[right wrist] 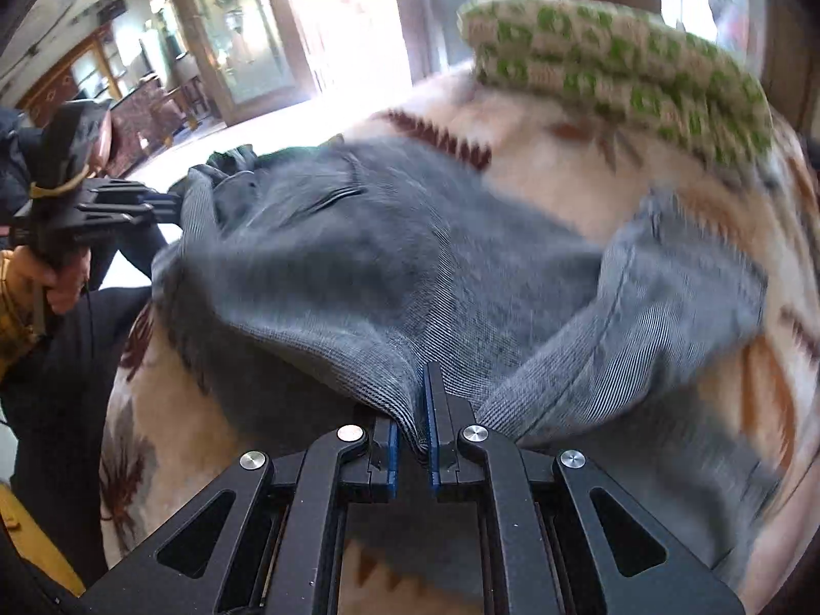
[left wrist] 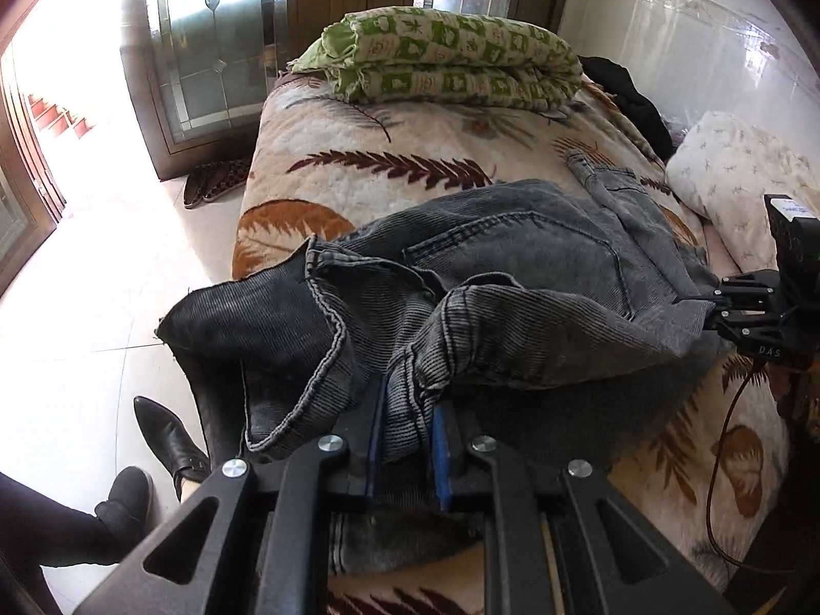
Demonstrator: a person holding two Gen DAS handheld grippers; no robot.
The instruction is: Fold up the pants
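Left wrist view, both grippers' jaws clamping pants (left wrist: 512,277) edges

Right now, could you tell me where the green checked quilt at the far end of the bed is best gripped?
Grip the green checked quilt at its rounded folded end, coming from the window side. There the layers bunch into one thick roll a claw can close around; the long flat top offers only a loose layer.

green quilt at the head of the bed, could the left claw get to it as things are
Probably not yet: the left claw is shut on the pants, which lie between it and the green quilt; the bedspread beyond them looks open.
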